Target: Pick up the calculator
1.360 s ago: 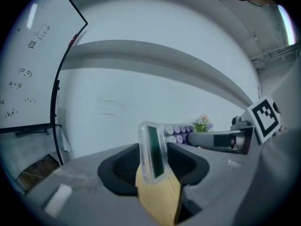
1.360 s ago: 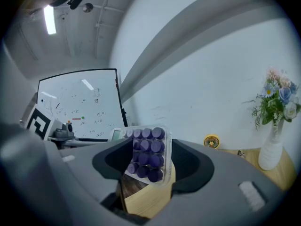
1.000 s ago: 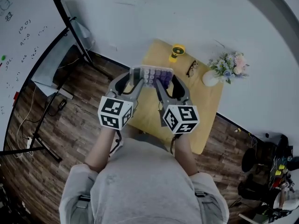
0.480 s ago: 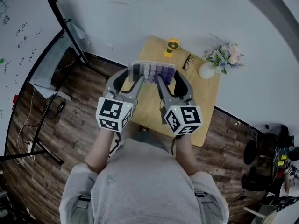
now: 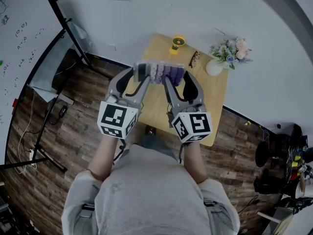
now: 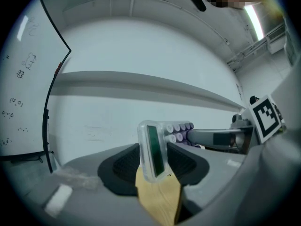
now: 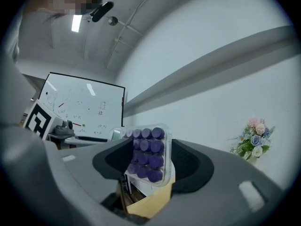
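The calculator point(image 5: 159, 73) has come up higher above the wooden table point(image 5: 211, 106) than a second ago, still level between the two tools. The left gripper point(image 5: 140, 75) is clamped on its display end and the right gripper point(image 5: 177, 78) on its keypad end, with the jaws spread fairly wide around the casing. It is a clear-cased slab with rows of round purple keys and a dark greenish screen, and it hangs over the table's left side.

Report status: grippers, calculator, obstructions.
Left gripper shut on calculator, display end. Right gripper shut on keypad end. Held above table. Glasses, vase beyond, apart from it.
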The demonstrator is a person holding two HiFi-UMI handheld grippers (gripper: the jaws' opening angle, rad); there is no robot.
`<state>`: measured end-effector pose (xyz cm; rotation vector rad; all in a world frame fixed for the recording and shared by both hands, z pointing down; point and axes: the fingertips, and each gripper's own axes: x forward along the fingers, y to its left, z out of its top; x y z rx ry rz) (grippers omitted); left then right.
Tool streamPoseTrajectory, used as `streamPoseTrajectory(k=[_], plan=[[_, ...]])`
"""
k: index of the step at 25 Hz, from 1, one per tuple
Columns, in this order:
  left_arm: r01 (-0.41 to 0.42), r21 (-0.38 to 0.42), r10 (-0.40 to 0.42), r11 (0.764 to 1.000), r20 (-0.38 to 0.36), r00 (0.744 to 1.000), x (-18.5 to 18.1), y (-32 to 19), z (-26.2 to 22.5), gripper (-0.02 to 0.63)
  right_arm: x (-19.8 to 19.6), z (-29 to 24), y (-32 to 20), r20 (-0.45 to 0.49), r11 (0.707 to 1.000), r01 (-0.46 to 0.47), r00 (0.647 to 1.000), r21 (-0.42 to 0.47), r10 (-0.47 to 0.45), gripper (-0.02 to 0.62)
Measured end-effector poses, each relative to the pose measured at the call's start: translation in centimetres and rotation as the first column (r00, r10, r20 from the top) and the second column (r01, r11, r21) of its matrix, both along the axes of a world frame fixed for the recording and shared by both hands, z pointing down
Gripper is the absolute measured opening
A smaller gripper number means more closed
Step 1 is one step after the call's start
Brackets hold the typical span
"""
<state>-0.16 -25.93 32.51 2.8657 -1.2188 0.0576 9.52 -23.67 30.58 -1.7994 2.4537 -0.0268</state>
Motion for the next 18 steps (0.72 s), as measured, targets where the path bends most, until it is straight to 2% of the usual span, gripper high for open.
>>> streamPoseTrajectory(k=[9, 18], plan=[[-0.015, 0.05, 0.015, 0.999, 0.002, 1.0, -0.3, 2.1, -0.8, 0.183, -0.3, -0.5, 2.2, -0.011, 0.999, -0.02, 1.0, 0.037, 0.02, 0.245], [-0.031, 0.056, 0.031, 0.998, -0.001, 1.0, -0.1, 3.7, -0.7, 0.183, -0.2, -0.6, 4.0, -0.023, 0.997, -0.037, 0.999, 0.064, 0.038, 0.245]])
